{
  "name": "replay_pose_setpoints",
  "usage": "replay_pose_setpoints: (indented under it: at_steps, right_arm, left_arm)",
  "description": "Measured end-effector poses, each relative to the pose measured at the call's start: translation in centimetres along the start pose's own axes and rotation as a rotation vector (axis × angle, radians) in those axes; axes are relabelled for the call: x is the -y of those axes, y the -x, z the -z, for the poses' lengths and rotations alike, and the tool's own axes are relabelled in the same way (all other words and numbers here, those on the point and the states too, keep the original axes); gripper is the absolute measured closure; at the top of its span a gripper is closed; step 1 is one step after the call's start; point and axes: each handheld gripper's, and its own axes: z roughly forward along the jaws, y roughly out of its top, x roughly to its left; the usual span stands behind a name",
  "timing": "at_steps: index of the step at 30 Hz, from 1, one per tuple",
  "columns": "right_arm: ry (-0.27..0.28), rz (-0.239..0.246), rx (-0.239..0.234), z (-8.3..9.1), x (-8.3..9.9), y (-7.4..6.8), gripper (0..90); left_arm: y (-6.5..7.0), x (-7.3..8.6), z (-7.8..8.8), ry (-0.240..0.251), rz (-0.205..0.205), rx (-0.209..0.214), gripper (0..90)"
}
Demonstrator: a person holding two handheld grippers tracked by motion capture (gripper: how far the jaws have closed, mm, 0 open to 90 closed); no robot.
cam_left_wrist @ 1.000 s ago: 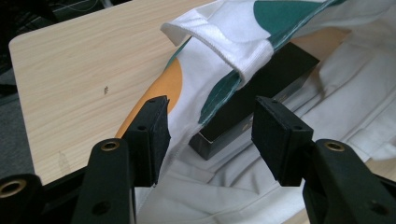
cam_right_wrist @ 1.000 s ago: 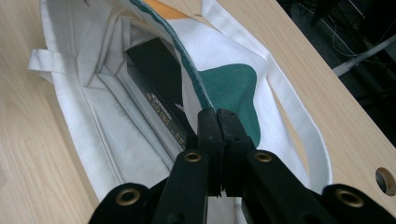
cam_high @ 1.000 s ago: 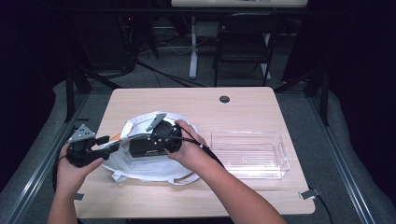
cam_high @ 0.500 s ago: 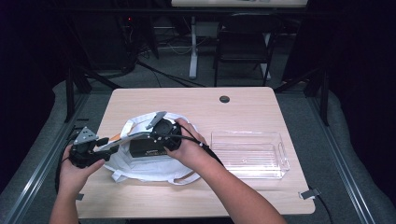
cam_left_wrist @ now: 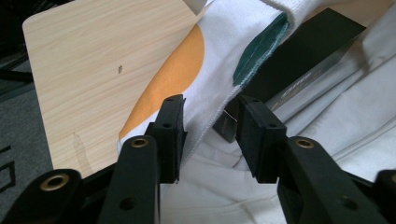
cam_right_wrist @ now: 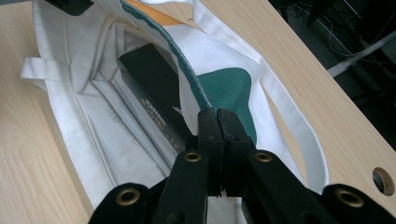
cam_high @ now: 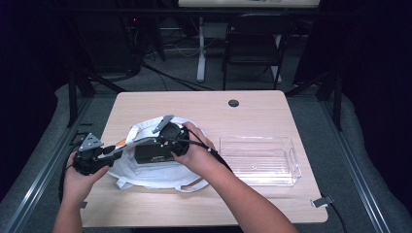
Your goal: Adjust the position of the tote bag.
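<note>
the black box (cam_right_wrist: 152, 88) carries pale lettering along its edge, too small to read. it lies inside the white cloth bag (cam_high: 145, 170) at the table's (cam_high: 272, 116) left. the left gripper (cam_left_wrist: 210, 126) has just been closing, jaws apart around the bag's rim. the right gripper (cam_right_wrist: 218, 122) is clamped on the bag's edge. the clear tray (cam_high: 291, 160) stands to the right.

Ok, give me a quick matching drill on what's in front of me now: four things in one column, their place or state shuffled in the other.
1. black box
2. clear bin
3. right claw
4. round hole

A. empty, on the table, right of the white bag
B. shut on the bag's green-edged rim
C. in the table near its far edge
D. lying inside the bag

Pairs: 1-D, 2-A, 3-B, 4-C.
</note>
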Motion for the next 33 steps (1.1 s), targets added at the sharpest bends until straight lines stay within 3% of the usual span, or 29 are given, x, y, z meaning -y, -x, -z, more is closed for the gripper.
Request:
replay_pose_setpoints:
  at_steps: [10,15,33]
  right_arm:
    - [0.004,-0.005,0.004,-0.07,0.05,0.02,89.4]
    - [-0.007,0.002,0.004,0.01,0.09,0.11,89.4]
    - [0.026,-0.028,0.034,-0.14,0.02,0.34,89.4]
  left_arm:
    - [0.16,0.03,0.05,0.005,-0.004,-0.018,72.5]
    - [0.15,0.05,0.06,0.008,-0.001,-0.007,75.9]
    - [0.59,-0.33,0.06,0.041,-0.013,-0.012,87.6]
